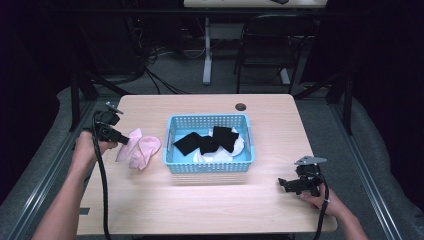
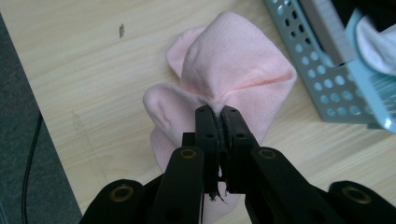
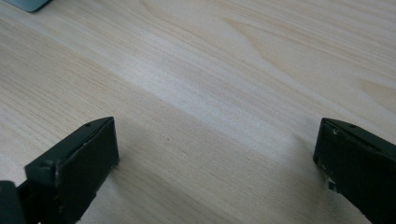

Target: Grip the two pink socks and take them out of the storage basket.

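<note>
We see the pink sock (image 2: 233,70) bunched on the table (image 1: 200,200), a fold pinched between the closed jaws of the left gripper (image 2: 217,114), its bulk spreading beyond the tips toward the blue basket (image 1: 172,150). Our right gripper (image 3: 215,154) rests with jaws spread wide over bare wood, holding nothing.

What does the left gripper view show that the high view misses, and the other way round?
Left gripper view: the left claw shut on a fold of the pink socks, and the holes in the basket wall.
High view: the right claw over bare table, black socks and white socks in the basket, a chair beyond.
Both: pink socks, basket, table.
</note>
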### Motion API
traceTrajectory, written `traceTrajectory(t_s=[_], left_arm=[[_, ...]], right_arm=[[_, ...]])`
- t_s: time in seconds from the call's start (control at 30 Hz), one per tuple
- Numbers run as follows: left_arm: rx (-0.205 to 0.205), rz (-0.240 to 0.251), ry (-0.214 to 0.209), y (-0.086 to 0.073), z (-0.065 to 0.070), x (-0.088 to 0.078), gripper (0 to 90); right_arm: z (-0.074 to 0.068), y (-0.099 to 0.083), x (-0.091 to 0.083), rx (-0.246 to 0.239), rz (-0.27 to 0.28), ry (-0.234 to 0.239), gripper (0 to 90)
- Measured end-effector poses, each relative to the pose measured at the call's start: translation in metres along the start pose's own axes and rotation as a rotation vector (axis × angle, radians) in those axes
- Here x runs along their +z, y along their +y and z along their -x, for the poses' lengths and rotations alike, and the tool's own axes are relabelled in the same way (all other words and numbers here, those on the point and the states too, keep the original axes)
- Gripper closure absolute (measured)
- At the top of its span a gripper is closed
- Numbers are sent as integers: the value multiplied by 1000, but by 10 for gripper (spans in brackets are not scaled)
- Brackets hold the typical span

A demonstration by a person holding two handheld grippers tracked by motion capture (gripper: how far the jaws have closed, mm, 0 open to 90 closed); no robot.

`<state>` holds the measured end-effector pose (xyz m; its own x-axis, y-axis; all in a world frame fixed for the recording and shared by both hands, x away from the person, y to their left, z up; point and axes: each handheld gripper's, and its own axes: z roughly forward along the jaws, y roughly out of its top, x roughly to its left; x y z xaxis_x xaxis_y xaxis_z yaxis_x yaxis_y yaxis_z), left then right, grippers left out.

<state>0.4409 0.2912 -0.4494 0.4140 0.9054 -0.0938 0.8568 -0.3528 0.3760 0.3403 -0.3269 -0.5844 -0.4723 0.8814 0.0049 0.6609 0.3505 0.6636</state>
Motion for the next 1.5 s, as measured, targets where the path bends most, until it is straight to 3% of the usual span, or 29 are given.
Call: traceTrajectory(t_s=[0.1,0.27,0.53,0.73,0.77,0.8,0.97,1.0,1.13,1.2,1.33,1.4,1.5], left_arm=[[-6,-22,4,-2,-5,8,871],[-51,-72,-3,-9,-15,32,871],[-74,-91,-8,-13,-18,57,867],[-96,-62,5,-14,-20,55,666],[-99,-46,8,-15,-20,52,601],[-102,-25,11,-17,-20,45,425],[-91,39,17,-26,-15,27,179],[-85,79,23,-33,-11,20,154],[-78,113,30,-47,-4,12,84],[-91,141,33,-65,1,10,59],[-104,145,39,-83,4,13,16],[-119,153,37,-99,7,20,3],[-129,162,36,-107,9,25,3]], right_arm=[[0,0,0,1,0,-2,0],[0,0,0,0,0,0,0],[0,0,0,0,0,0,0],[0,0,0,0,0,-2,0],[0,0,0,0,0,0,0],[0,0,0,-1,0,0,0],[0,0,0,1,1,-1,0],[0,0,0,0,0,0,0],[0,0,0,0,0,-1,0],[0,0,0,1,1,-3,0],[0,0,0,2,1,-4,0],[0,0,0,2,1,-4,0],[0,0,0,2,1,-4,0]])
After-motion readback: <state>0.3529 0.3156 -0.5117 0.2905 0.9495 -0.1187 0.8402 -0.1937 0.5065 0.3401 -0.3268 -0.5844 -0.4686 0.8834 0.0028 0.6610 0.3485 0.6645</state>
